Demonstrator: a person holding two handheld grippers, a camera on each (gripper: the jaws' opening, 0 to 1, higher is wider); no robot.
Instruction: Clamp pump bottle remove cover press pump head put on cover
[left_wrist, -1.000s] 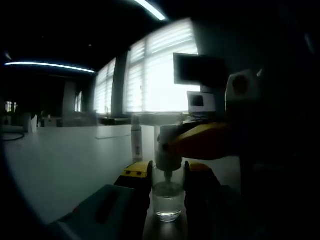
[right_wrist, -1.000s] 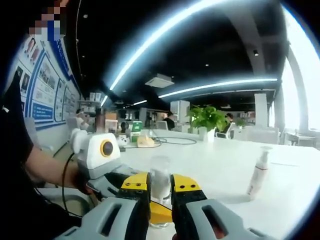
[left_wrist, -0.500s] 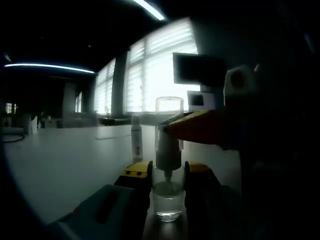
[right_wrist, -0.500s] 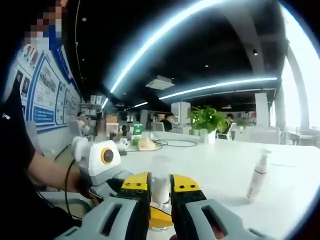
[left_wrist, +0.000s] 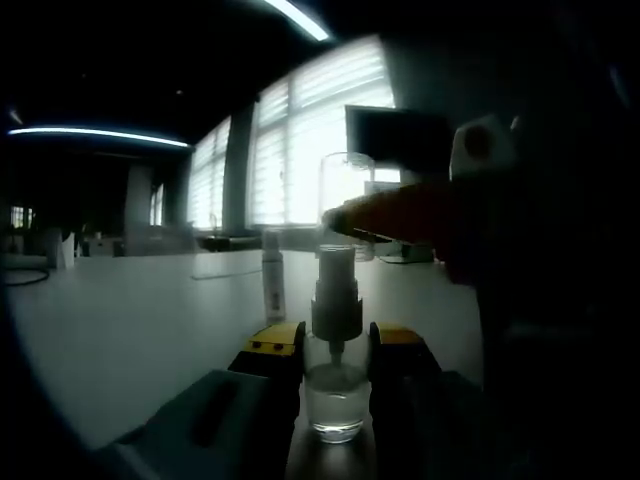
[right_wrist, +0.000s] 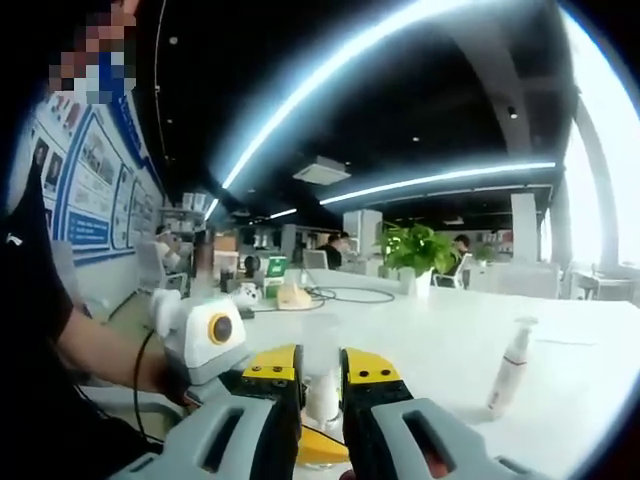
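In the left gripper view, the left tongs (left_wrist: 336, 352) rise from the bottom with their yellow-tipped jaws clamped on the small clear plastic pump bottle (left_wrist: 335, 400), which stands upright on the white table (left_wrist: 130, 310). The bottle's white pump head (left_wrist: 337, 292) is bare and sits straight above the jaws. Higher up, the transparent cylindrical cover (left_wrist: 346, 190) is clear of the pump head, held level by the right tongs, whose yellow-orange jaws reach in from the right — closed on the cover's lower part.

In the right gripper view, the right tongs (right_wrist: 320, 372) show their own yellow-tipped jaws close together on the cover (right_wrist: 320, 385), though the clear plastic between them is hard to make out. Just beyond and below them, the left tongs (right_wrist: 322, 447) show as a yellow tip, with a person's hand (right_wrist: 165, 370) behind them at the left.

A second white pump bottle (right_wrist: 510, 366) stands upright on the table, well apart from the clamped one; it shows in the left gripper view too (left_wrist: 273, 288).
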